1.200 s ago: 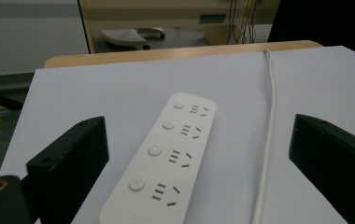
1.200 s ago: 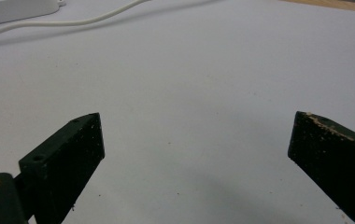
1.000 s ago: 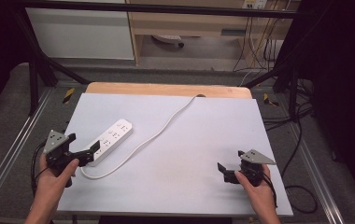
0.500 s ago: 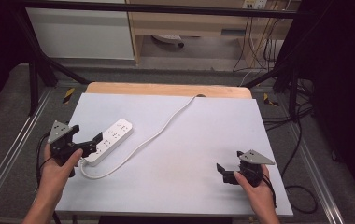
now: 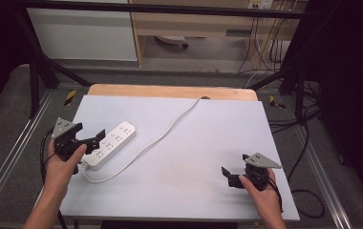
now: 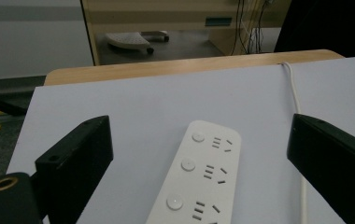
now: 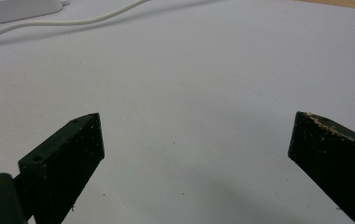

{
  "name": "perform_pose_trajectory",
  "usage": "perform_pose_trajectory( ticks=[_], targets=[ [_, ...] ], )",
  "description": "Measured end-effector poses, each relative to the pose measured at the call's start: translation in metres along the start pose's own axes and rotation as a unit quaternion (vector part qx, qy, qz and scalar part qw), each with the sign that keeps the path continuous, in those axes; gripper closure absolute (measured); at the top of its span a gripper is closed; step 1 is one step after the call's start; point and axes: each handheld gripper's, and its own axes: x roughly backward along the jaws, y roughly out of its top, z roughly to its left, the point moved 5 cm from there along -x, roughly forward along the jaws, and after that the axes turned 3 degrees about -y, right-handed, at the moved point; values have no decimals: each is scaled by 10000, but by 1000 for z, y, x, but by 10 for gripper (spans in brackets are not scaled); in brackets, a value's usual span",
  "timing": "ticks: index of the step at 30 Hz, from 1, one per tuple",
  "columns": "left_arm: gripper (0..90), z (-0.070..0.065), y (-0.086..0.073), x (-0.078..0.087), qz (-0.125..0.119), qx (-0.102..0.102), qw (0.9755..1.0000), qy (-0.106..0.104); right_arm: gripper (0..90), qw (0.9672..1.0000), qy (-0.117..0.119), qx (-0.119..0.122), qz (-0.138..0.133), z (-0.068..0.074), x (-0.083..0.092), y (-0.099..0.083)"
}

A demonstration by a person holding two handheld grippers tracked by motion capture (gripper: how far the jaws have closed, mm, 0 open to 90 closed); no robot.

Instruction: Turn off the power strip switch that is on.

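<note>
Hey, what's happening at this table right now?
A person holds a gripper in each hand over a white sheet. The left gripper, jaws open, is at the near end of a white power strip, straddling it without gripping. The right gripper, also open, sits over bare sheet, apart from the strip's cable.

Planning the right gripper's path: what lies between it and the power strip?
In the high view, bare white tabletop and the strip's looping cable separate right gripper from power strip.

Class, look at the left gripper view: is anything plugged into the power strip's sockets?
No: the power strip lies between the open jaws with its visible sockets bare and nothing plugged in.
</note>
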Motion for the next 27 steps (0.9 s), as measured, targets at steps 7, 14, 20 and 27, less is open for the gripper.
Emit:
perform_pose_trajectory(
  ticks=[7,14,20,27],
  targets=[
    [73,8,-2,-4,-9,65,10000,58,39,10000,0,1,13,0,0,0],
    [77,15,-5,-10,55,81,9999,77,39,10000,2,14,45,1,-1,-1],
    [92,18,-7,-15,110,101,9999,70,39,10000,1,16,47,0,-1,-1],
    [146,27,-10,-22,183,185,9996,119,39,10000,-7,26,59,0,-2,-1]
  ],
)
